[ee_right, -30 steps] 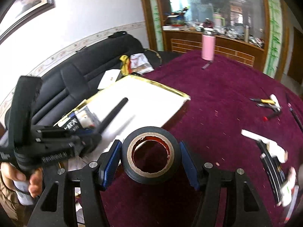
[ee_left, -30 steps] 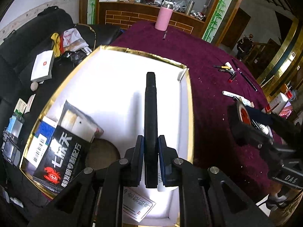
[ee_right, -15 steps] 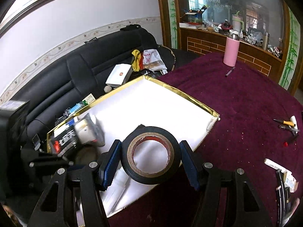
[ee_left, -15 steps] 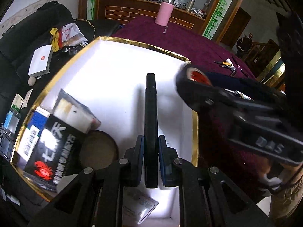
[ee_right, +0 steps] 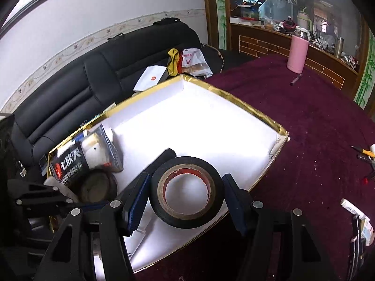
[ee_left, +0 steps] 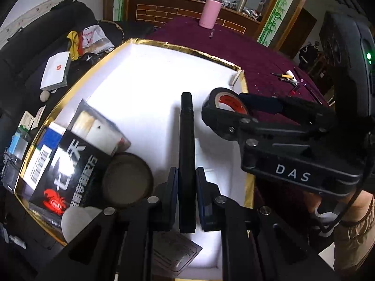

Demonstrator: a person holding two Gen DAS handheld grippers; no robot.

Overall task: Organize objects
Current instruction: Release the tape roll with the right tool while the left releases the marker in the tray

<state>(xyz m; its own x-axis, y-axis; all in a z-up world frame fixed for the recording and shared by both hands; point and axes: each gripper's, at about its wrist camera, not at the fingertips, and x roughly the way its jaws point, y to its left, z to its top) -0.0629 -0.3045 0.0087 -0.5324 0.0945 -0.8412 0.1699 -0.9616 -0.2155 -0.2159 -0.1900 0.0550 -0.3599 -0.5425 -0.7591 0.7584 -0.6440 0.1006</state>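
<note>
Right now your left tool (ee_left: 186,201) pinches a black marker (ee_left: 186,140) pointing ahead over the gold-rimmed box (ee_right: 255,112); your right tool (ee_right: 185,196) clamps the black tape roll (ee_right: 187,192), apparently above the box's near edge.

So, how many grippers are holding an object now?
2. The left gripper grips a black marker above the white box; the right gripper holds a roll of black tape above its near edge.

Strong fisheye warp, black corner vignettes, white box (ee_right: 199,126) floor glaring, slight blur leftward.
</note>
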